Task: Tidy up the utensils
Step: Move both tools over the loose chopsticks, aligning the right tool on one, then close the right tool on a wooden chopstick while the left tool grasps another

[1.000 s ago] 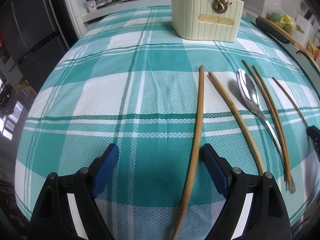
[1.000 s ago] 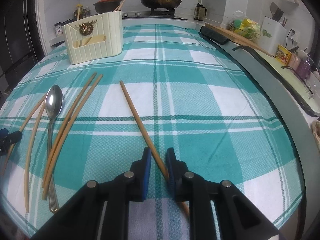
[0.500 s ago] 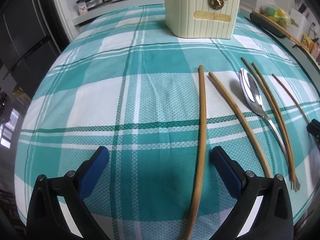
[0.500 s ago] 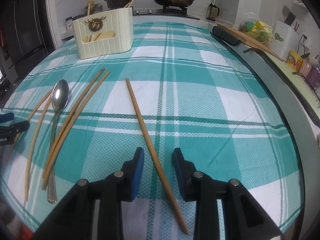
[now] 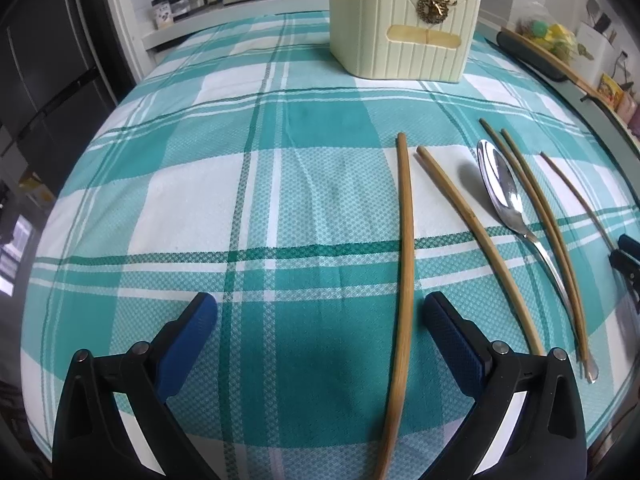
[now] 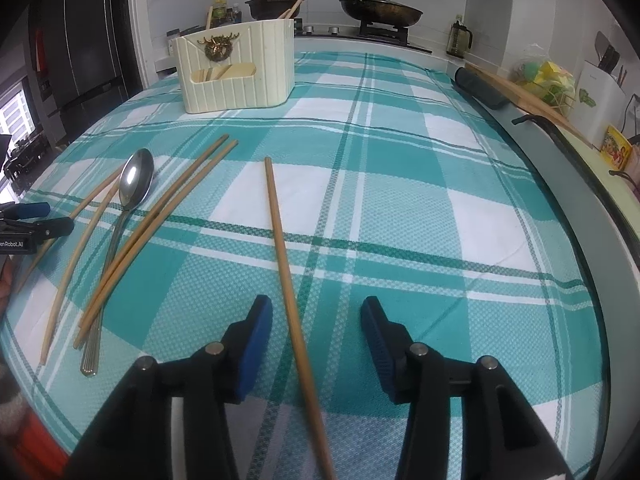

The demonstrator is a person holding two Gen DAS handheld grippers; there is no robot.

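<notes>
Several wooden chopsticks and a metal spoon (image 5: 502, 188) lie on the teal plaid tablecloth. A cream utensil holder (image 5: 404, 26) stands at the far end; it also shows in the right wrist view (image 6: 236, 72). My left gripper (image 5: 320, 320) is open, and one chopstick (image 5: 406, 248) lies between its jaws near the right one. My right gripper (image 6: 316, 324) is open, and a lone chopstick (image 6: 286, 264) lies between its jaws on the cloth. The spoon (image 6: 134, 184) and other chopsticks (image 6: 160, 216) lie to its left.
The table's right edge (image 6: 592, 240) curves beside a counter with a knife block and packets. A stove with a pan (image 6: 380, 10) and a red pot stands behind the table. A dark fridge (image 5: 44, 80) is at the left.
My right gripper has opened from shut on the lone chopstick, which now lies loose on the cloth. My left gripper has opened wider and pulled back slightly.
</notes>
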